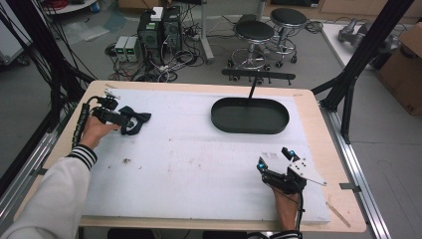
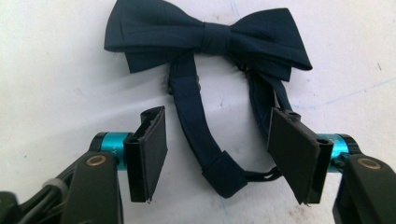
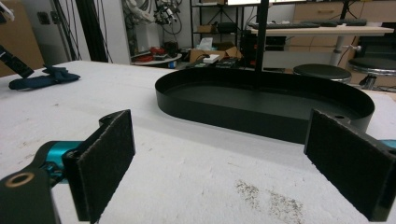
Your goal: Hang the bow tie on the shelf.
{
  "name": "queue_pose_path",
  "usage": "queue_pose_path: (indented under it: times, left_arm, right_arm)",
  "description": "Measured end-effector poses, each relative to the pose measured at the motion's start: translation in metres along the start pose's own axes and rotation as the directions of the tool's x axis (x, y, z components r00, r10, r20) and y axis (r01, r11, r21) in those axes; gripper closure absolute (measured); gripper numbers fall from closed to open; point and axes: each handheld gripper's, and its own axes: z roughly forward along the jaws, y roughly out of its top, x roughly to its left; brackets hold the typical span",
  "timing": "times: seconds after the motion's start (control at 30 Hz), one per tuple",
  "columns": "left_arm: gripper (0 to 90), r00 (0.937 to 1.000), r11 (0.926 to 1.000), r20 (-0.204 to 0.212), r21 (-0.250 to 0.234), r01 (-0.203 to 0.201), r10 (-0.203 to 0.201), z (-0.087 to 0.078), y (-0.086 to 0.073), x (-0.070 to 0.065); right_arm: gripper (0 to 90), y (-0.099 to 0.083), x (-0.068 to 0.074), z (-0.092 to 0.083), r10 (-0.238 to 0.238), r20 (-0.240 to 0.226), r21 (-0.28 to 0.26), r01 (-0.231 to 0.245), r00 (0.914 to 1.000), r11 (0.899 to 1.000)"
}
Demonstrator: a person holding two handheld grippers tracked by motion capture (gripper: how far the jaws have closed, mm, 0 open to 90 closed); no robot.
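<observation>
A dark navy bow tie lies flat on the white foam mat, its neck strap looping back toward the camera. My left gripper stands open over it, one jaw on each side of the strap loop, pads apart from the cloth. From above, the bow tie sits at the mat's far left with the left gripper on it. My right gripper is open near the front right, nothing between its pads. It faces a black oval tray, and the bow tie shows far left.
The black oval tray sits at the back centre-right with a thin black rod rising at its far rim. Wooden table border surrounds the mat. Stools, computers and cables stand on the floor beyond.
</observation>
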Motion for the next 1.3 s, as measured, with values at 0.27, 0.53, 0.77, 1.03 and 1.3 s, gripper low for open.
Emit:
queue_pose_path:
  times: [0.27, 0.53, 0.77, 1.03, 1.3]
  left_arm:
    - [47.2, 0.9981, 0.9976, 0.016, 0.036, 0.060, -0.060, 0.005, 0.003, 0.001]
    - [51.9, 0.9982, 0.9974, -0.013, 0.041, 0.060, -0.059, 0.007, 0.005, 0.000]
    - [53.6, 0.9971, 0.9958, -0.035, 0.061, 0.069, -0.067, 0.010, 0.005, -0.001]
    - [60.2, 0.9948, 0.9942, -0.063, 0.067, 0.084, -0.080, 0.012, 0.005, 0.000]
    - [66.0, 0.9925, 0.9937, -0.094, 0.072, 0.085, -0.078, 0.012, 0.005, -0.001]
  right_arm:
    - [7.8, 0.000, 0.000, 0.000, 0.001, 0.000, 0.001, -0.001, 1.0000, 1.000]
    - [7.8, 0.000, 0.000, 0.000, 0.003, 0.000, 0.000, -0.003, 1.0000, 1.000]
    - [7.8, 0.000, 0.000, 0.000, 0.000, 0.001, 0.000, 0.000, 1.0000, 1.000]
    - [7.8, 0.000, 0.000, 0.000, 0.000, 0.001, 0.000, 0.000, 1.0000, 1.000]
    - [7.8, 0.000, 0.000, 0.000, 0.004, 0.002, -0.001, -0.004, 1.0000, 1.000]
